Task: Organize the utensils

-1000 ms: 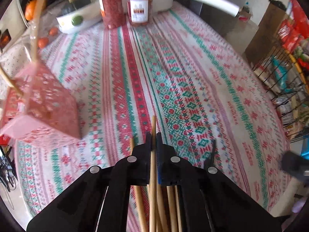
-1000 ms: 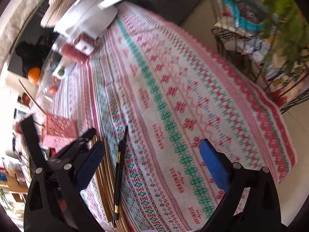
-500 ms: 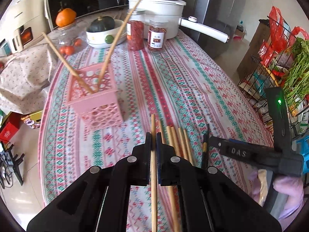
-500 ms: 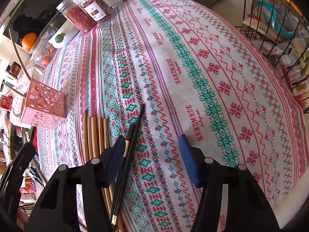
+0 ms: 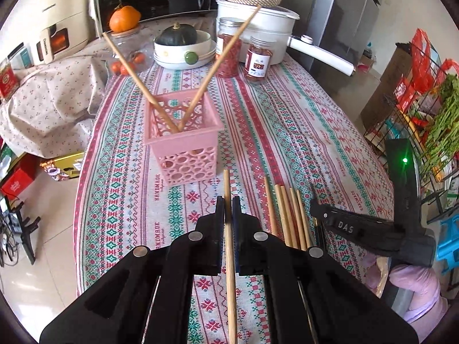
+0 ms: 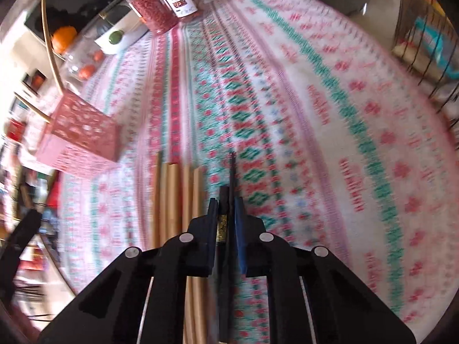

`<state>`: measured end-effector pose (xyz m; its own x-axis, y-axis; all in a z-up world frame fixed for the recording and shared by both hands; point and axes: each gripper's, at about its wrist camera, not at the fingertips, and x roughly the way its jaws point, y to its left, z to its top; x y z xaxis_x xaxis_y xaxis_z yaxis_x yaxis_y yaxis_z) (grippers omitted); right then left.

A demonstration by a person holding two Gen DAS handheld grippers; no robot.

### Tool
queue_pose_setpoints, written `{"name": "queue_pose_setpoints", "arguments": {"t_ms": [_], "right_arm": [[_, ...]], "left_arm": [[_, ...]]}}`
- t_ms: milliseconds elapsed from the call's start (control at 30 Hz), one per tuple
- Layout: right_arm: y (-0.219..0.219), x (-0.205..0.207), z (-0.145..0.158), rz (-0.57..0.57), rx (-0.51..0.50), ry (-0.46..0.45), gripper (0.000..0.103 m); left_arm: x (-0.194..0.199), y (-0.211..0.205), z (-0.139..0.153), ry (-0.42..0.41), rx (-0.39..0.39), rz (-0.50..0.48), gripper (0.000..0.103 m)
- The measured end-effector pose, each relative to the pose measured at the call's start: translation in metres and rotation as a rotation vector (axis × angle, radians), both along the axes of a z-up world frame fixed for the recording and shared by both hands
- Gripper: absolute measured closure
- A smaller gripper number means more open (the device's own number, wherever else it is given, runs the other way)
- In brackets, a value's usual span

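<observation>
The left gripper [image 5: 227, 212] tilts steeply down over the patterned tablecloth [image 5: 301, 132], raised clear of it. Ahead of it and a little to its left stands a pink basket [image 5: 183, 143] with two wooden chopsticks leaning crossed inside; nothing lies between the tips and the basket. Far beyond sit a white bowl [image 5: 183, 54] with a dark squash, two jars [image 5: 258, 61] and a white pot [image 5: 258, 25]. Just to its right a row of wooden chopsticks [image 5: 287, 215] lies flat on the cloth. Its jaws are pressed together, pinching one wooden chopstick [image 5: 228, 189] that runs straight between them and sticks out past the tips

The right gripper [image 6: 225, 215], seen from the left camera held in a hand in a lilac sleeve [image 5: 413, 289], also points steeply down, low over the cloth. The view is blurred. The wooden row [image 6: 178, 195] lies just to its left, the basket [image 6: 83, 134] further left and ahead. Its jaws are closing, almost together, on a black chopstick [image 6: 233, 172] with a gold band, whose tip reaches ahead of the fingers; whether it lies on the cloth I cannot tell
</observation>
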<state>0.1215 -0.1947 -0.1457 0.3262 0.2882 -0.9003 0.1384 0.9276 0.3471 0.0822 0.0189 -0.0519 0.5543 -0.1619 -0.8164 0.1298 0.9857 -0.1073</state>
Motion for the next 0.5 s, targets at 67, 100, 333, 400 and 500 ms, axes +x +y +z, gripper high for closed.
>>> {"name": "queue_pose_setpoints", "arguments": {"t_ms": [67,100,333,400,500], "right_arm": [[-0.003,-0.001,0.005,-0.015,0.028,-0.022,0.091],[-0.005,-0.003,0.009,-0.02,0.042,-0.041,0.091],[-0.02,-0.011,0.051,-0.035,0.076,-0.178,0.091],[-0.02,-0.011,0.056,-0.009,0.083,-0.176,0.091],[-0.022,-0.008,0.048,-0.022,0.073,-0.129,0.088]], "left_arm": [[0.0,0.005,0.002,-0.002,-0.021,0.009,0.099],[-0.001,0.007,0.003,-0.005,-0.029,0.013,0.099],[-0.007,0.013,0.017,-0.041,-0.092,0.021,0.098],[-0.007,0.011,0.019,-0.044,-0.095,0.009,0.098],[-0.001,0.005,0.008,0.022,-0.075,-0.011,0.098]]}}
